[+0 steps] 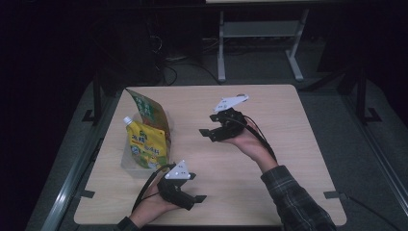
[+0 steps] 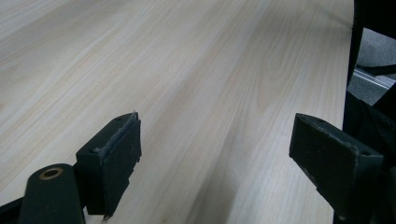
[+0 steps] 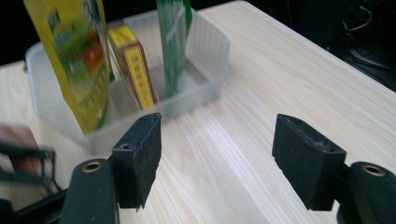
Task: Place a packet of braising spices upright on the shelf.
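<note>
bin: a clear plastic bin (image 1: 129, 162) stands at the left side of the wooden table (image 1: 269, 110), with three packs upright inside it.
yellow pouch: the yellow spouted pouch (image 1: 146, 145) stands at the near end of the bin, its white cap at the top.
green packet: the green packet (image 1: 150, 111) leans at the far end; in the right gripper view a small yellow box (image 3: 131, 63) stands between the two.
left gripper: the left gripper (image 1: 191, 198) rests low at the near edge, jaws spread wide over bare wood, nothing between them.
right gripper: the right gripper (image 1: 208, 134) hovers mid-table, aimed at the bin, jaws spread and empty.
step: judged, a reach toward the bin's contents, with nothing gripped yet.
next move: it likely calls for bringing the spread jaws over one pack's top edge, squaring them to its flat faces, then closing without tipping its neighbours.
</note>
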